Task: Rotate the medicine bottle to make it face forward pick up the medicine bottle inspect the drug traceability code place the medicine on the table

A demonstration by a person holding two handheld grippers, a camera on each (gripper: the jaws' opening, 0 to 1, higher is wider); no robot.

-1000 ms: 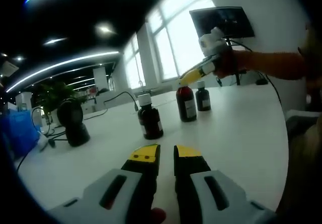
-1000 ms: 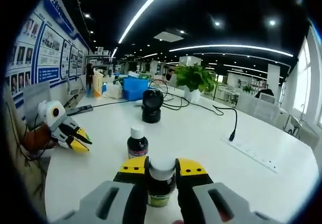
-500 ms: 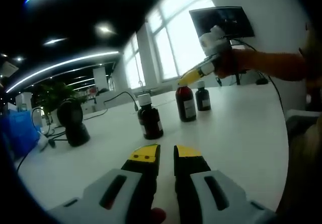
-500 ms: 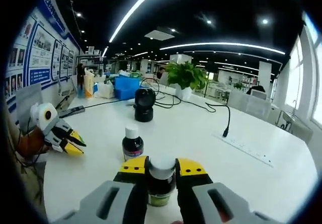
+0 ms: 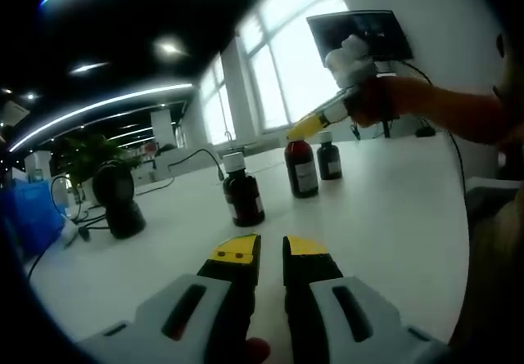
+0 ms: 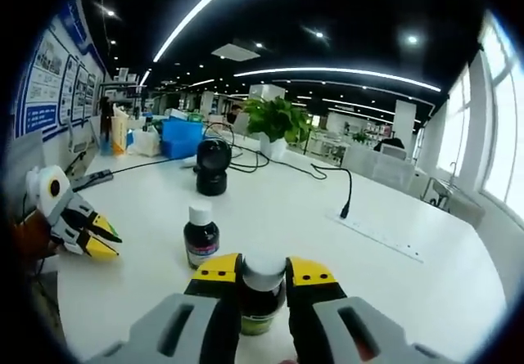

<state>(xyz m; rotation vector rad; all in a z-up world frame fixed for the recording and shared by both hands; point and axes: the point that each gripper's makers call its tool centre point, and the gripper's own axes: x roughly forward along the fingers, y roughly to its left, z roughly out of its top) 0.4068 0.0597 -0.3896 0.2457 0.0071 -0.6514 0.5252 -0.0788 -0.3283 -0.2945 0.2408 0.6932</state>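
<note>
At a long white office table [image 6: 393, 266], the right gripper [image 6: 264, 276] has its yellow-tipped jaws clamped on the neck and white cap of a dark brown glass medicine bottle with a pale label [image 6: 263, 295], which stands upright between the jaws in the right gripper view. In the left gripper view that same gripper reaches in from the right and pinches the top of the bottle [image 5: 301, 166] as it stands on the table, with a smaller dark bottle with a white cap [image 5: 330, 156] just behind it and a third dark, white-capped bottle [image 5: 243, 190] nearer the camera, apart from both. The left gripper [image 5: 272, 253] hovers low over the table with its jaws close together, a narrow gap between them, and nothing in them. Beyond the bottles stand a black round-headed desk device on a stand [image 6: 212, 166], trailing black cables, and a green potted plant [image 6: 275, 123]. The step in hand looks to be the turning of the bottle to face forward, or the start of the pick-up; whether its base has left the table cannot be told. The next move would call for a steady upright lift clear of the neighbouring bottles, then a turn of the label toward a camera to read the traceability code.
</note>
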